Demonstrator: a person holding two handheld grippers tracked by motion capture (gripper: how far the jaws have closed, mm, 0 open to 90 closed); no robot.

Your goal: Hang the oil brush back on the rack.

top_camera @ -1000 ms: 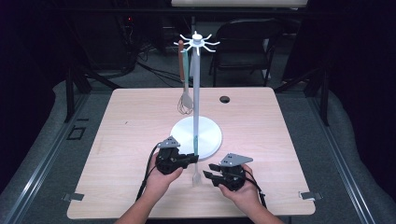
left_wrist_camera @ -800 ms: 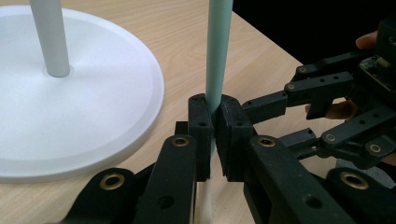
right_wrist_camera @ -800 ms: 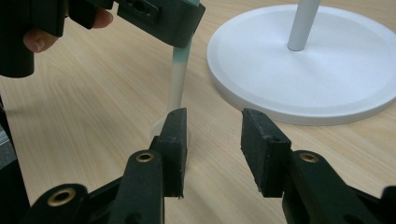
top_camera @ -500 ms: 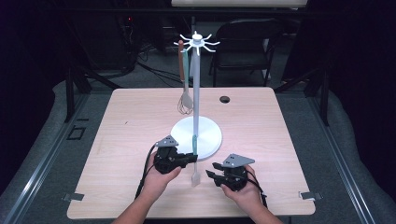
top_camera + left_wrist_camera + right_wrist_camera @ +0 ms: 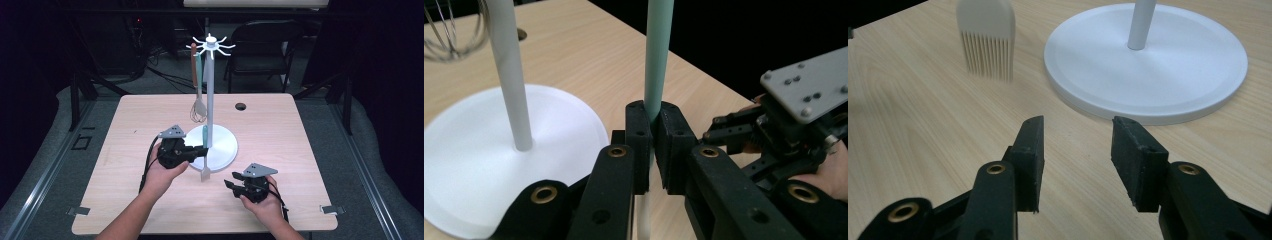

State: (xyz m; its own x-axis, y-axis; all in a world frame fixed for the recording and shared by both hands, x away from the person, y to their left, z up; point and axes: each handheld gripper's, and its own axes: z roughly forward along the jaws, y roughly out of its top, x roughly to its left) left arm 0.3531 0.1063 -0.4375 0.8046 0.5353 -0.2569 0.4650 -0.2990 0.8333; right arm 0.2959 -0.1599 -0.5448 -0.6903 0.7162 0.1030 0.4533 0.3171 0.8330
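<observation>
Gripped in the left gripper [image 5: 202, 151]: a brush [image 5: 204, 135], with the fingers [image 5: 639, 145] clamped together on the lower part of its mint handle, just above the pale head. Held clear of the bench [image 5: 280, 130], comb-like bristles hanging free over the wood, just off the rim of the stand [image 5: 222, 150].

Long axis upright, bristles down and handle end up, running parallel to the white pole [image 5: 210, 90] and just beside it. Seen from the left gripper view, pole at about 10 o'clock from the fingers, handle rising straight to 12.

Hook crown [image 5: 211, 46] at 12 o'clock from the grip in the high view, well above the handle end. Whisk [image 5: 198, 111] already hanging there at about 11 o'clock, close to the likely path.

Right gripper [image 5: 229, 181] at 4 o'clock from the brush, well apart, fingers spread with nothing between them, having just been opening.

Probably a straight lift next, keeping the handle vertical and off the whisk, then a nudge toward a free hook. Left hand clearly the nearer, and the one carrying.
</observation>
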